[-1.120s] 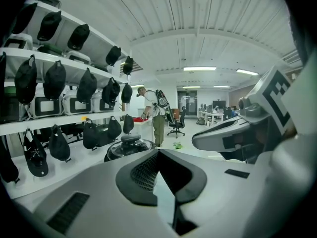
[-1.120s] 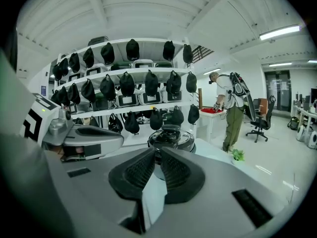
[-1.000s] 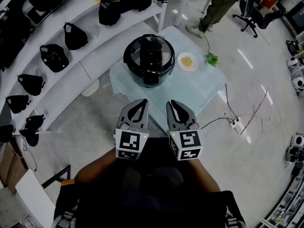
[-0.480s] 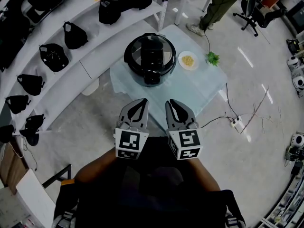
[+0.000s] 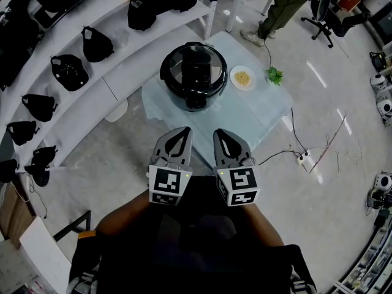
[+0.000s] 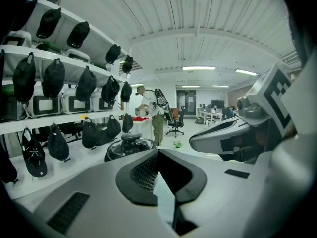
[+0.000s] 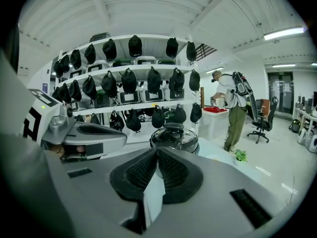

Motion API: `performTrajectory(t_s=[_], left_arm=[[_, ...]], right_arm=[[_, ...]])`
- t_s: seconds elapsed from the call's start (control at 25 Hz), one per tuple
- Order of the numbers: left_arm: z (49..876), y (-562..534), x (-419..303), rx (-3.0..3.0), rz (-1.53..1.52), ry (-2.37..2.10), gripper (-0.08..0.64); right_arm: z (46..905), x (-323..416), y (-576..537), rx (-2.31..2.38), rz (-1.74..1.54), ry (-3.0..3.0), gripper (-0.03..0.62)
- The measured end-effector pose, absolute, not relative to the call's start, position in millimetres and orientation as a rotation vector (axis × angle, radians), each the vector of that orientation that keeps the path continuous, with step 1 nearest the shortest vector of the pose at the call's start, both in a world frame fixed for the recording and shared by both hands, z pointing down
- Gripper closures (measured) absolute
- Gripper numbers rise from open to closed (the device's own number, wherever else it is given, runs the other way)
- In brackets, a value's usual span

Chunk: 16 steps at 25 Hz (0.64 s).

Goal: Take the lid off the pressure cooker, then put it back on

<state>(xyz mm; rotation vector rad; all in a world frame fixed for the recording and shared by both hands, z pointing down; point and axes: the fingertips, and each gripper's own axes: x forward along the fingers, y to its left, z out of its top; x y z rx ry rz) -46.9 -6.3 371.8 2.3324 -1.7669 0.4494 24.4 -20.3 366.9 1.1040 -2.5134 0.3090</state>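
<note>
Bright even light from ceiling strips [image 6: 199,68]; strong fisheye bending at edges; background perhaps soft.

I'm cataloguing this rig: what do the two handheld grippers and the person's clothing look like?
The left gripper and right gripper are matching light grey moulded shells; their jaws carry black ribbed pads. Each bears a white cube with black square markers at its rear and a small green light. No cables show. The person wears a dark top.
</note>
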Motion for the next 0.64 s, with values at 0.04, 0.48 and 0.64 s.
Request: performTrajectory(t_s=[0.04, 0.48, 0.64], left_arm=[[372.0, -6.1, -46.9, 2.331, 0.45, -1.767, 0.554], [370.2, -2.7, -48.3, 2.328, 0.457, -1.773, 0.554], [370.7, 0.8, -49.5, 2.318, 0.461, -1.77, 0.554]], right_arm=[[367.1, 24.5, -20.1, 1.104, 0.309, -2.514, 0.561], [367.0, 24.7, -16.4, 1.108, 0.302, -2.511, 0.561], [368.2, 24.8, -14.0, 1.111, 0.302, -2.507, 0.561]])
